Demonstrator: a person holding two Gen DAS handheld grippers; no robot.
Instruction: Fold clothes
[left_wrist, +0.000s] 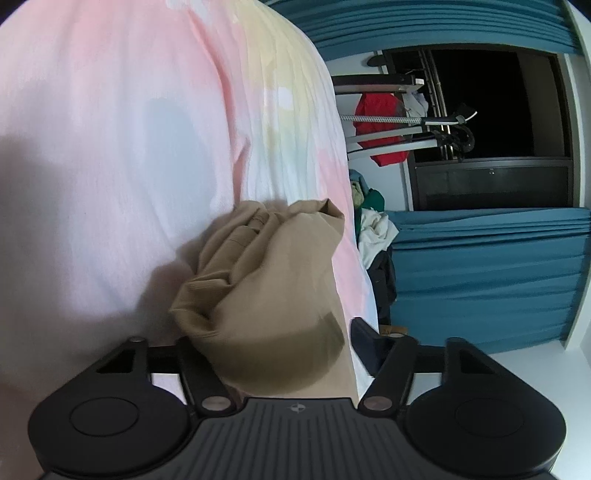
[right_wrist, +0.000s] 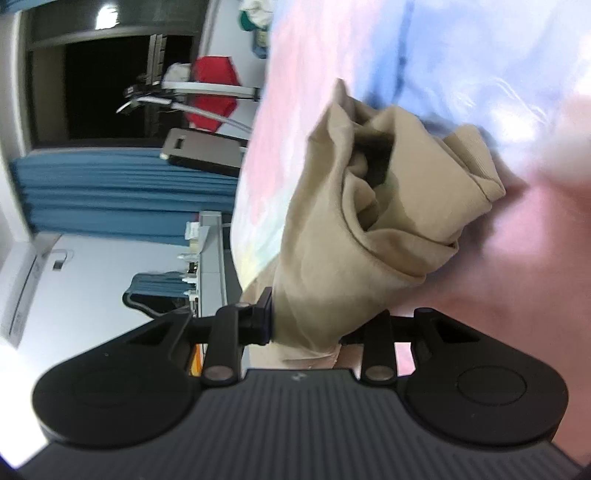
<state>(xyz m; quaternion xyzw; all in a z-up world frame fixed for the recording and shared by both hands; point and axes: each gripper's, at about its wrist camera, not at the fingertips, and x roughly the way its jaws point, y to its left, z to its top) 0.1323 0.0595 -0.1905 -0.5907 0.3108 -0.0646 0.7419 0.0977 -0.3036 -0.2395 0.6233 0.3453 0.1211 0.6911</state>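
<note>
- While both cameras sit rolled onto their sides, I see a bunched tan cotton garment (left_wrist: 269, 295) filling the middle of the left wrist view, lying against a pastel tie-dye sheet in pink, yellow and pale blue (left_wrist: 110, 147).
- My left claw (left_wrist: 275, 354) has its fingers set wide, one at each side of the tan cloth; the cloth fills the gap and covers the tips, so I cannot tell whether they are pinching it or only standing around it.
- In the right wrist view, the same garment (right_wrist: 369, 221) rises from between the fingers as a crumpled, rolled mass with a dark hollow in its folds.
- My right claw (right_wrist: 314, 328) is pressed in on the lower end of the garment, the cloth narrowing to a neck where the black fingers (right_wrist: 264, 314) meet it.
- The sheet (right_wrist: 461, 55) lies behind the garment in that view, blue above and pink below, somewhat blurred.
- Beyond the sheet's edge, the left wrist view shows pleated teal curtains (left_wrist: 487, 280), a dark window opening (left_wrist: 498, 103), and a red cloth hanging on a white rack (left_wrist: 380, 125).
- A loose heap of white, green and dark clothes (left_wrist: 373, 229) sits just beside the sheet's edge, near the curtains.
- The right wrist view shows the curtains (right_wrist: 122, 192) and the red cloth (right_wrist: 214, 92) too.
</note>
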